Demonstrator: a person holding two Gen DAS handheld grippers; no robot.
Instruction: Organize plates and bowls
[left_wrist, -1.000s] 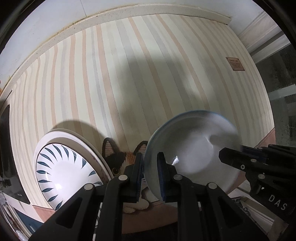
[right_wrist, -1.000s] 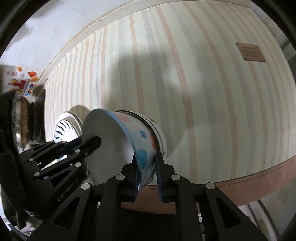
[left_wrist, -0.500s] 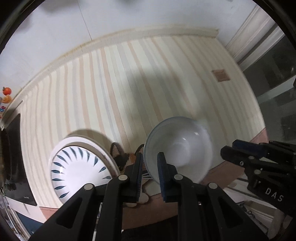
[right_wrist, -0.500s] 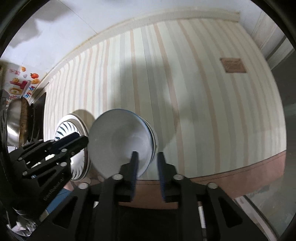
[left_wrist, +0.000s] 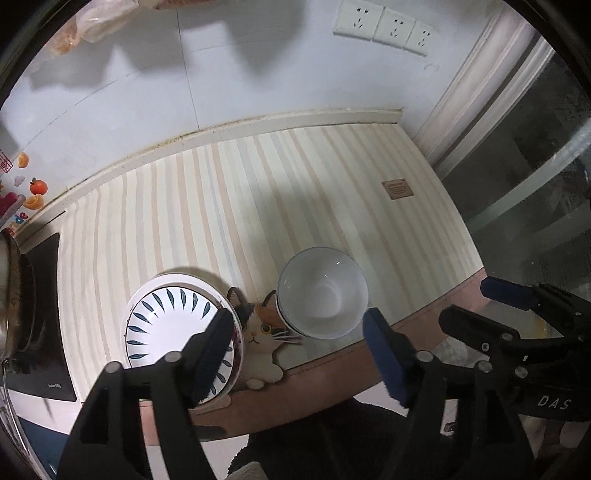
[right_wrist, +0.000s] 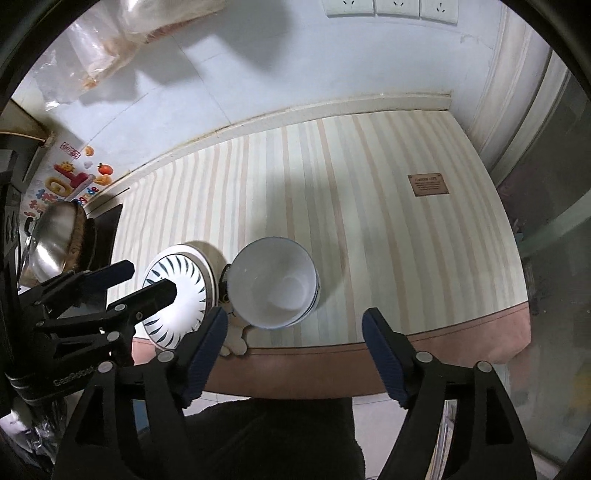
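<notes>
Both grippers hovering above the stacked bowls (left_wrist: 323, 293)
Left gripper (left_wrist: 297, 349) and right gripper (right_wrist: 293, 341) are pointing steeply down; jaws opening wide, gripping nothing.

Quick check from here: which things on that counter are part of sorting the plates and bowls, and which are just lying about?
Part of the job:
- stack of white bowls
- leaf-pattern plates

Just lying about:
- cat-shaped mat
- striped mat
- steel pot
- induction hob
- wall sockets
- plastic bag
</notes>
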